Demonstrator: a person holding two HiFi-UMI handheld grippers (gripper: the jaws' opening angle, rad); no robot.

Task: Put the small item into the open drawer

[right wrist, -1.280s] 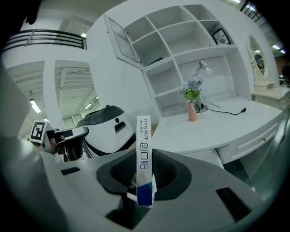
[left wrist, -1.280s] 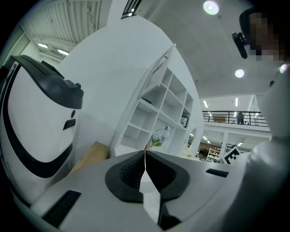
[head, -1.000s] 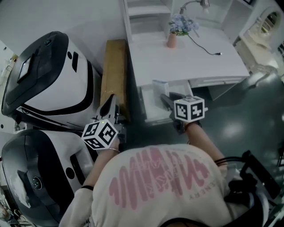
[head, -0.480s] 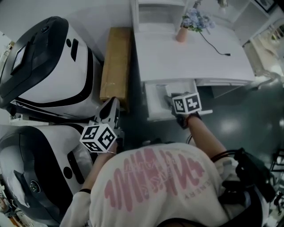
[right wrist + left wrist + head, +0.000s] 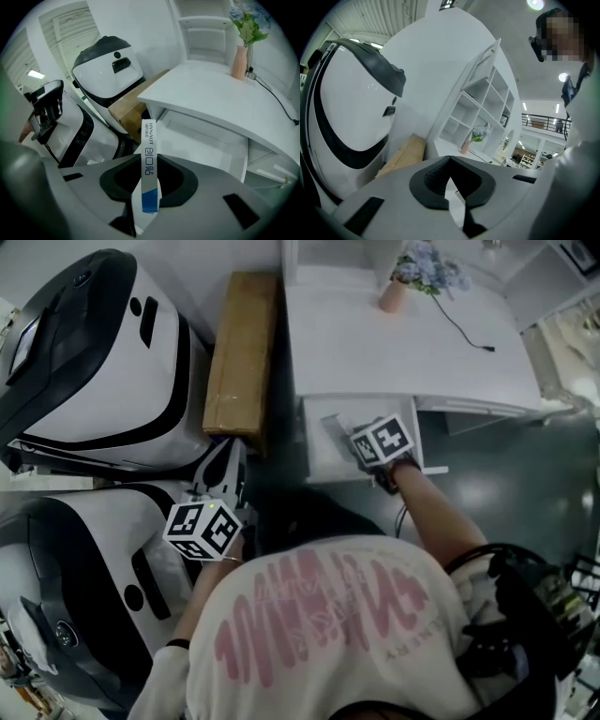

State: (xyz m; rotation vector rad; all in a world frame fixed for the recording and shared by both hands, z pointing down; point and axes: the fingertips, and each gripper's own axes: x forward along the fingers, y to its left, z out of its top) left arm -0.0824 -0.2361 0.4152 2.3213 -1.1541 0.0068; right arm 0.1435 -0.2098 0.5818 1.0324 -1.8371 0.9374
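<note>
The small item is a flat white box with a blue end [image 5: 149, 140]. My right gripper [image 5: 149, 161] is shut on it, and it stands up between the pads. In the head view the right gripper [image 5: 341, 430] points steeply down over the open white drawer [image 5: 319, 457] under the desk, with the box [image 5: 332, 422] at its tip. The inside of the drawer [image 5: 211, 140] shows just beyond the box. My left gripper [image 5: 229, 450] hangs left of the drawer beside the cardboard box. Its jaws [image 5: 450, 159] meet at the tips with nothing between them.
A white desk [image 5: 403, 343] carries a pink vase of flowers [image 5: 394, 294] and a black cable [image 5: 464, 329]. A long cardboard box [image 5: 239, 352] lies on the floor left of the desk. Two large white and black machines [image 5: 94, 362] [image 5: 66, 577] fill the left side.
My right gripper has dropped and tipped downward, bringing the box down over the open drawer. The left gripper has sunk a little beside the cardboard box.
</note>
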